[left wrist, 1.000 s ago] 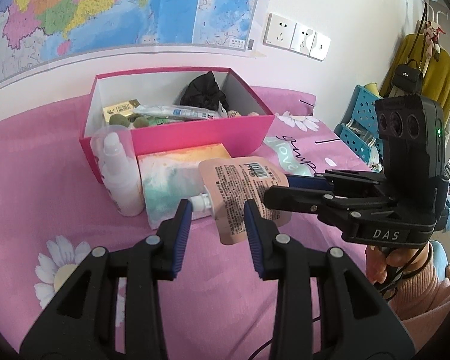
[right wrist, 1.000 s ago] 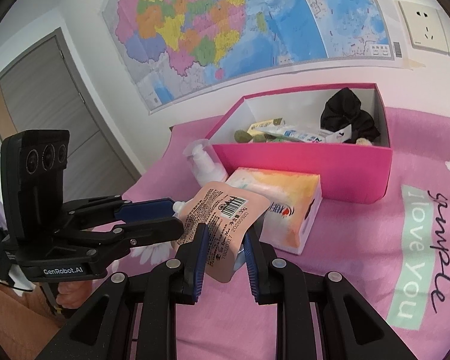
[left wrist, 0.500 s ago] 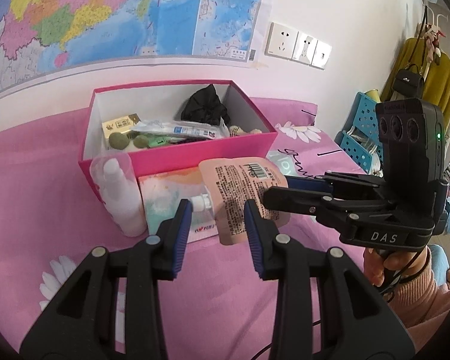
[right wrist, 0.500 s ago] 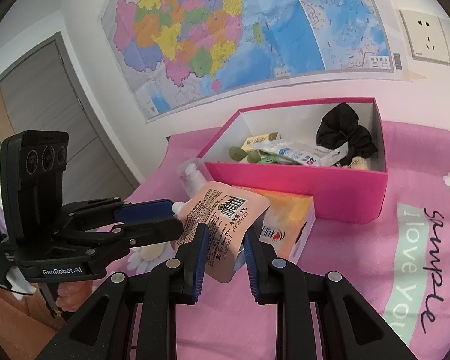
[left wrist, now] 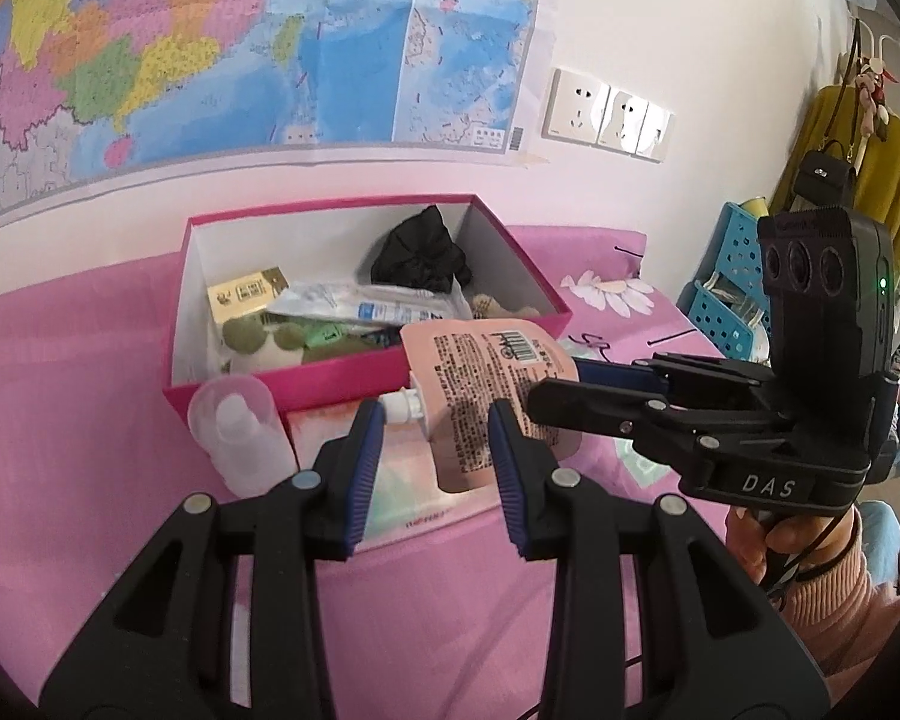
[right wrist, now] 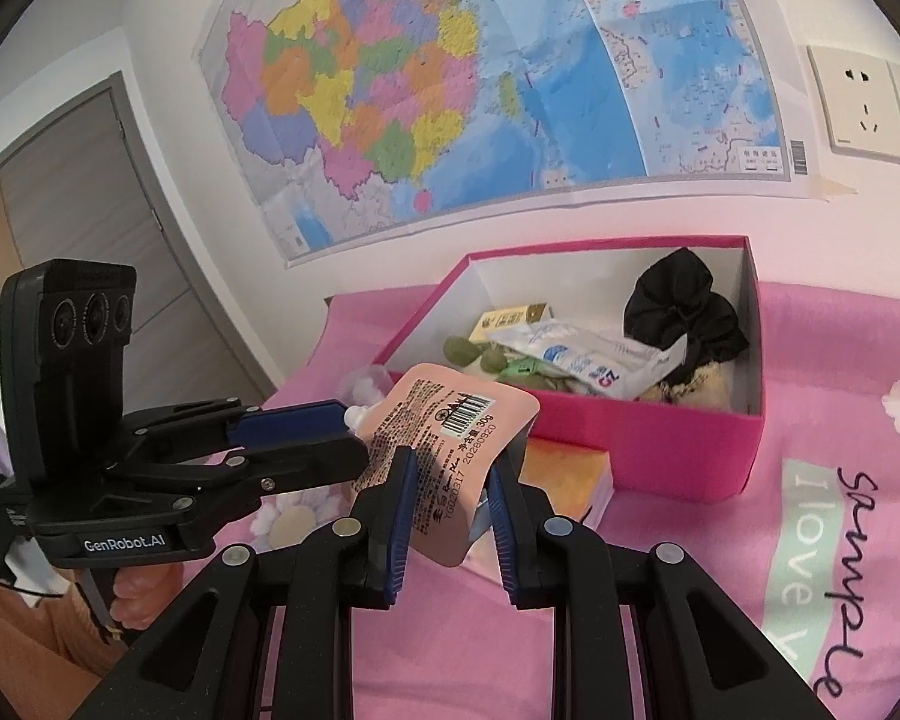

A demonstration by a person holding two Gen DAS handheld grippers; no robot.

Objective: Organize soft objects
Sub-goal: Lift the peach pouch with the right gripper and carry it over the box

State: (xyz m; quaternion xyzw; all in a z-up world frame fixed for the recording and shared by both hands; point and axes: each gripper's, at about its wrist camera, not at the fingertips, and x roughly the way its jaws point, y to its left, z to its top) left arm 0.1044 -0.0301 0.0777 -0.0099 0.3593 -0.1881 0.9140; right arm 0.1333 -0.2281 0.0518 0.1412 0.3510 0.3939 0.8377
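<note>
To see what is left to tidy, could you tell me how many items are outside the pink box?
3: pouch in the right gripper, clear bottle before the box, tissue pack beside it. Others may be hidden.

The pink box (right wrist: 660, 450) is standing open at the top, but a black cloth (right wrist: 684, 315), flat packets (right wrist: 594, 360) and small green things are filling most of its floor; only the near left corner seems to be lying bare, though the wall is hiding part of it. A clear bottle (left wrist: 240, 432) and a tissue pack (left wrist: 402, 480) are crowding the box's front wall. The two grippers, left gripper (left wrist: 435, 468) and right gripper (right wrist: 450, 516), are meeting at the pouch (right wrist: 450, 456), blocking each other's path. Pink bedspread (right wrist: 660, 630) is lying open to the right.
</note>
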